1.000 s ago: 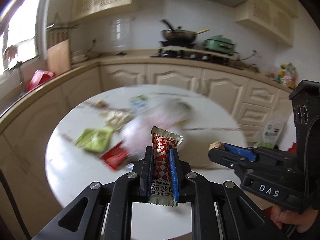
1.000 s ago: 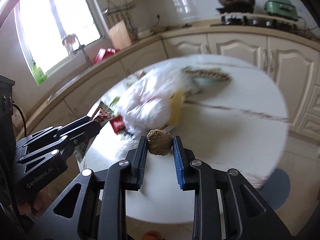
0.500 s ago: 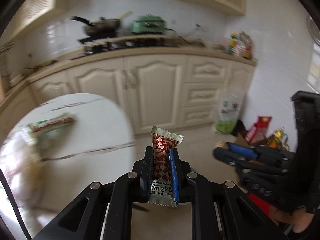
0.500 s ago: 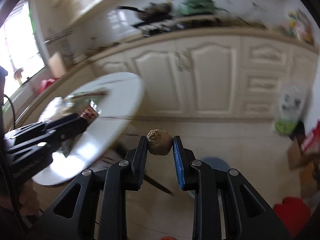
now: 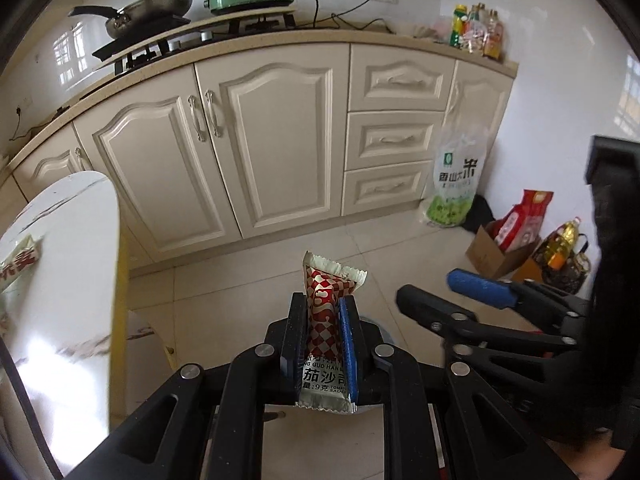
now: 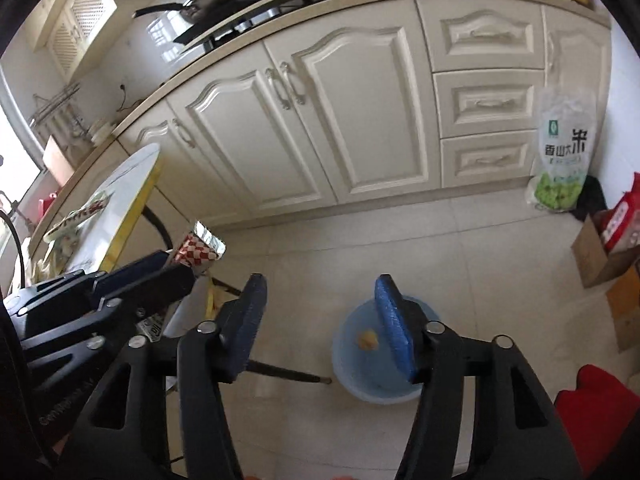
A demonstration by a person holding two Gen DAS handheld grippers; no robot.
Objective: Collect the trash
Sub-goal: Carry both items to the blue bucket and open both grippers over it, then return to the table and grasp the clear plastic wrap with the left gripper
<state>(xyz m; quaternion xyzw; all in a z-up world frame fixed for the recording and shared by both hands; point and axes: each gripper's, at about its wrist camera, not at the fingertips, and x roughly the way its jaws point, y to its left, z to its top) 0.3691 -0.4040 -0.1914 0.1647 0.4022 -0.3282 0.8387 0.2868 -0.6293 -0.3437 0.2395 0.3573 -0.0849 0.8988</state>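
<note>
Between your left gripper's (image 5: 323,328) jaws, a red-checked sauce packet (image 5: 326,316) stands clamped upright, above the tiled floor (image 6: 460,248). Your right gripper (image 6: 322,320) hangs with jaws wide apart over a blue bin (image 6: 360,372), where a small brown lump (image 6: 368,339) lies inside. The white bench (image 5: 60,264), with wrappers on it, sits off to the left, before cream cabinets (image 5: 256,140).

L hand-held gripper (image 5: 320,332) clamps sauce packet (image 5: 326,320) upright | R hand-held gripper (image 5: 440,292) spread, beside
</note>
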